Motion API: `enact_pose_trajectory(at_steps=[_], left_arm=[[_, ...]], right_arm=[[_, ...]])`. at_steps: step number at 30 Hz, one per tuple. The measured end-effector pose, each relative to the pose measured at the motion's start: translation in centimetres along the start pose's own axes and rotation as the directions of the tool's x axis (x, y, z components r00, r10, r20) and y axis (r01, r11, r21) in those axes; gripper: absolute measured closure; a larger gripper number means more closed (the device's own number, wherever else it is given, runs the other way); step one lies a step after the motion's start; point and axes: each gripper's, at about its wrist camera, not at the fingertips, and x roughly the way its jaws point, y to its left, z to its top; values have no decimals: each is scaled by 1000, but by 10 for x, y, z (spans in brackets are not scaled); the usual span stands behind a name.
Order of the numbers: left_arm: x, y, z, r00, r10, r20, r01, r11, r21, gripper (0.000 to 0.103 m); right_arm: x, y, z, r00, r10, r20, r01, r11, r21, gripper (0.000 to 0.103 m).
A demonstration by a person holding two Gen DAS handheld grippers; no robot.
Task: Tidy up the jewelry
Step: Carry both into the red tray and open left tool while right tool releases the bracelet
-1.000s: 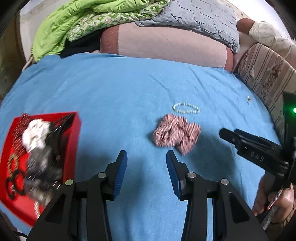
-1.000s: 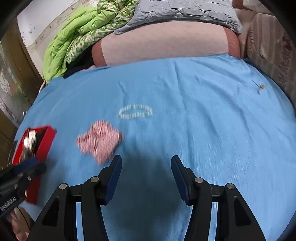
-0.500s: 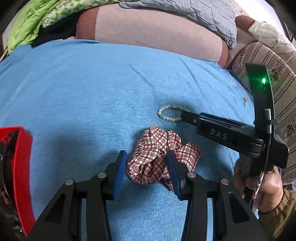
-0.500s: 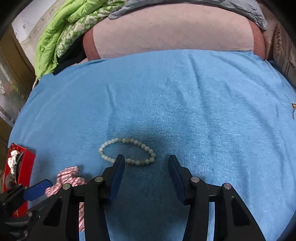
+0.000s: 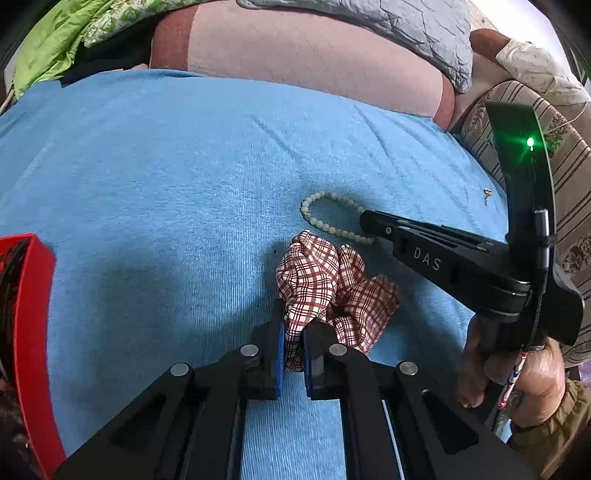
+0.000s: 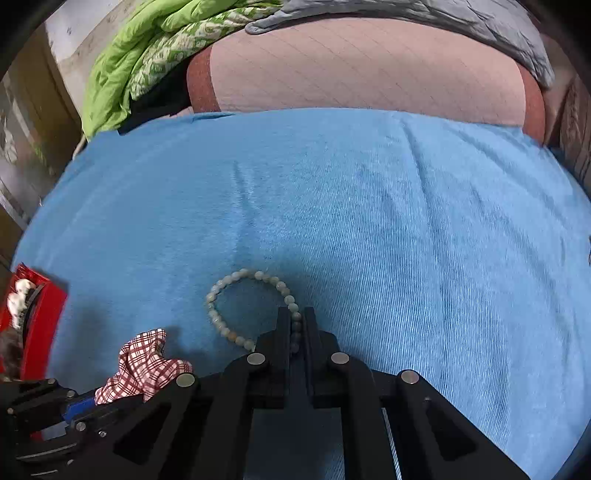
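A red-and-white checked scrunchie (image 5: 332, 288) lies on the blue cloth (image 5: 166, 177). My left gripper (image 5: 293, 325) is shut on its near edge. A pale bead bracelet (image 6: 236, 306) lies just beyond the scrunchie (image 6: 142, 365). My right gripper (image 6: 295, 325) is shut on the bracelet's right side. In the left wrist view the right gripper (image 5: 373, 221) reaches in from the right and covers the right end of the bracelet (image 5: 321, 214). A red box (image 5: 33, 332) with jewelry stands at the left edge.
The red box (image 6: 40, 321) also shows at the left in the right wrist view. A small earring (image 5: 487, 194) lies on the cloth at the far right. A pink bolster (image 6: 362, 74), green quilt (image 6: 147, 66) and grey pillow (image 5: 388, 29) line the back.
Both grippers moved forward and down onto the cloth and closed: the left one on the scrunchie, the right one on the bead bracelet.
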Motion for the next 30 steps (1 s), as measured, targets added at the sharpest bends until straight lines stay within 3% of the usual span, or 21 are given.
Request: enact_pose_trajectory(at_steps=[13,24,30], left_arm=[[-71,-14,-32,996,43,75,-44,999,18,96],[-134,-21,-67,977,137,166,-143,989,27,96],[-158,-26,-83,957,196,215,-208,977,38,96]], right_arm=[[-86,25,-27,994,-8,112,7,1000,3,96],[-151,61,-80,988,-17,152,19,1000,-9,96],[-174,80,-103,985,-21,170,28,999,-38,96]])
